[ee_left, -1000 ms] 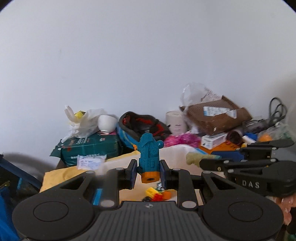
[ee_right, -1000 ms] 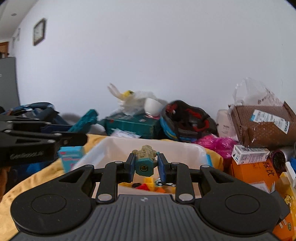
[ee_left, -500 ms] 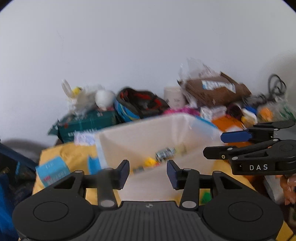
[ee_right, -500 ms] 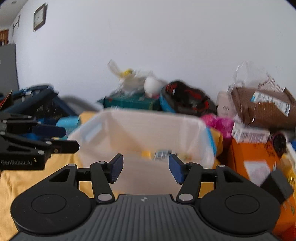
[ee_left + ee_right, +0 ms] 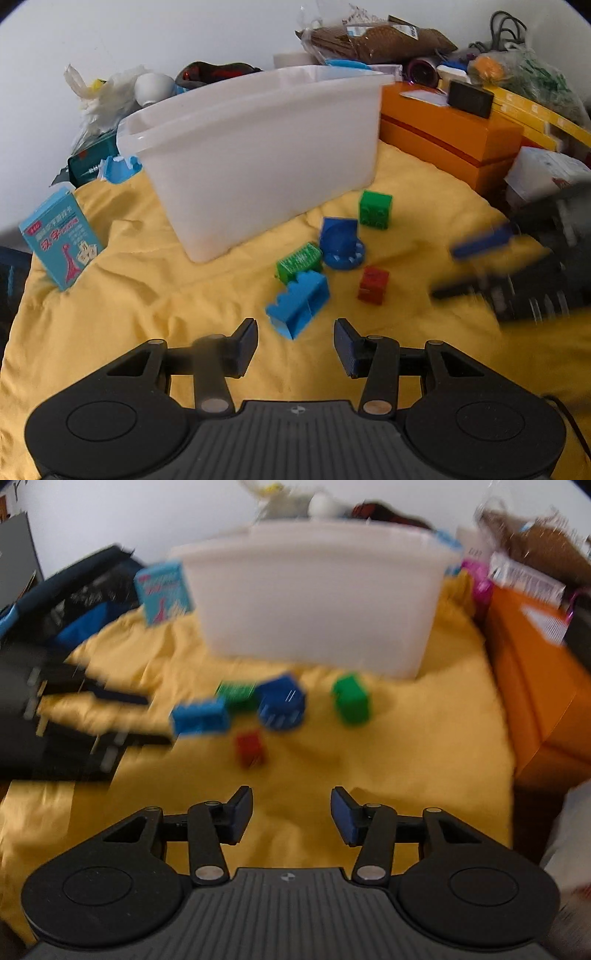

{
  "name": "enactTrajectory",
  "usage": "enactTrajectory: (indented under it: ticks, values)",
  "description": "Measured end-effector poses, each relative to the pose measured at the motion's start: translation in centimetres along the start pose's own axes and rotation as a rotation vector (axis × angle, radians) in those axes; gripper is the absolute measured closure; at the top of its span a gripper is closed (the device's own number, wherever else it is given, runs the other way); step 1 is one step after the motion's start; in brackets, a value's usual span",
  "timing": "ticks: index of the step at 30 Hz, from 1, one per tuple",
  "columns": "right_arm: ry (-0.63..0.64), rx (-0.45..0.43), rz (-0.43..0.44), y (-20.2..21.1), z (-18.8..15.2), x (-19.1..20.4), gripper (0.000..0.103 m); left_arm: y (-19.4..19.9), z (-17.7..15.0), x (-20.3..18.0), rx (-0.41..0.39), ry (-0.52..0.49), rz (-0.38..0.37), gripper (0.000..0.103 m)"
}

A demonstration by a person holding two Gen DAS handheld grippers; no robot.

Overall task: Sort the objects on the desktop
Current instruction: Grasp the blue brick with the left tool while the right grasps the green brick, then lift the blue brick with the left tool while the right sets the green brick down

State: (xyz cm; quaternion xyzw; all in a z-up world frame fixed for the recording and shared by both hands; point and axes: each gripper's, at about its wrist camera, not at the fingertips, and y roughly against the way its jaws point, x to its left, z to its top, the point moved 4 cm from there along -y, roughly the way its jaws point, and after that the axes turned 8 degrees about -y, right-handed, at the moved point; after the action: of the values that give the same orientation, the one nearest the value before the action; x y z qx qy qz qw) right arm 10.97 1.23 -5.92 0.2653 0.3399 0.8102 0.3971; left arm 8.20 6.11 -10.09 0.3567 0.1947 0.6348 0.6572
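Yellow cloth [image 5: 147,295] lies matt and wrinkled; the white bin [image 5: 258,155] is smooth, translucent plastic; toy blocks [image 5: 375,208] look glossy plastic; the orange box [image 5: 443,125] is smooth card.

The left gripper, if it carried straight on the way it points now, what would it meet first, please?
Most likely the light blue block: it lies on the yellow cloth just ahead of the open left gripper, roughly between its fingers. Depth is hard to judge in this fisheye view.

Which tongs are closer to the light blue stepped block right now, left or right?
Left. The left tongs sit open just short of the light blue stepped block, roughly lined up with it. The right tongs, also open, are farther back and off to its right.
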Motion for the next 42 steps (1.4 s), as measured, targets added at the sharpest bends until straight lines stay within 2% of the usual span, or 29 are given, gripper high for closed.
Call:
enactTrajectory:
  ticks: [4, 7, 9, 12, 13, 16, 17, 19, 23, 25, 27, 29, 30, 33, 34, 35, 40, 42]
  values:
    - [0.026, 0.011, 0.002, 0.2, -1.5, 0.9, 0.053, -0.4, 1.9, 2.7, -0.056, 0.109, -0.012, 0.053]
    - [0.023, 0.003, -0.002, 0.6, -1.3, 0.9, 0.052, -1.9, 2.9, 4.3, -0.054, 0.136, -0.016, 0.056]
    - [0.012, -0.005, -0.011, 0.9, -1.1, 0.6, 0.052, -3.1, 2.8, 4.2, -0.006, 0.114, -0.061, 0.062]
    - [0.002, -0.015, -0.022, 1.0, -0.9, 0.2, 0.052, -3.5, 1.9, 3.0, 0.014, 0.074, -0.138, 0.062]
    - [-0.005, -0.018, -0.026, 1.0, -0.8, 0.0, 0.052, -3.4, 1.6, 2.7, -0.005, 0.067, -0.153, 0.062]
    - [-0.015, -0.033, -0.034, 0.7, 0.1, -0.3, 0.052, -3.7, 0.9, 2.1, 0.01, 0.11, -0.221, 0.062]
    - [-0.013, -0.04, -0.035, 0.6, 0.4, -0.4, 0.052, -3.8, 0.7, 1.6, 0.011, 0.102, -0.218, 0.062]
    - [-0.003, -0.059, -0.035, 0.5, 1.2, -0.4, 0.052, -4.0, 0.2, 0.8, 0.036, 0.068, -0.21, 0.07]
    - [0.029, -0.106, -0.069, -0.5, 3.1, -1.0, 0.052, -3.1, -0.5, 0.3, 0.014, 0.058, -0.178, 0.076]
    - [0.079, -0.146, -0.125, -1.2, 4.2, -1.2, 0.052, -2.0, -0.8, 0.0, 0.005, 0.072, -0.167, 0.076]
    - [0.231, -0.183, -0.208, -2.1, 4.7, -0.6, 0.056, -0.6, -1.3, -0.4, 0.004, 0.087, -0.168, 0.076]
    - [0.365, -0.17, -0.273, -3.6, 4.8, -0.1, 0.066, 0.6, -2.0, -1.0, 0.012, 0.089, -0.179, 0.076]
    - [0.388, -0.152, -0.278, -4.3, 4.9, 0.0, 0.066, 0.9, -2.2, -1.4, 0.018, 0.086, -0.182, 0.076]
    - [0.397, -0.1, -0.27, -6.3, 5.2, -0.4, 0.067, 1.9, -2.8, -2.0, 0.022, 0.081, -0.19, 0.076]
    - [0.381, -0.077, -0.254, -6.7, 5.2, -0.6, 0.073, 2.1, -2.9, -2.2, 0.021, 0.082, -0.192, 0.076]
    - [0.353, -0.062, -0.233, -6.8, 5.2, -0.9, 0.075, 2.3, -3.0, -2.3, 0.023, 0.081, -0.192, 0.076]
    - [0.228, -0.052, -0.15, -2.5, 3.8, -1.3, 0.075, 3.3, -3.6, -2.7, 0.03, 0.052, -0.188, 0.076]
    - [0.132, -0.018, -0.07, -0.2, 2.7, -1.7, 0.075, 3.5, -4.1, -2.8, 0.046, 0.033, -0.175, 0.076]
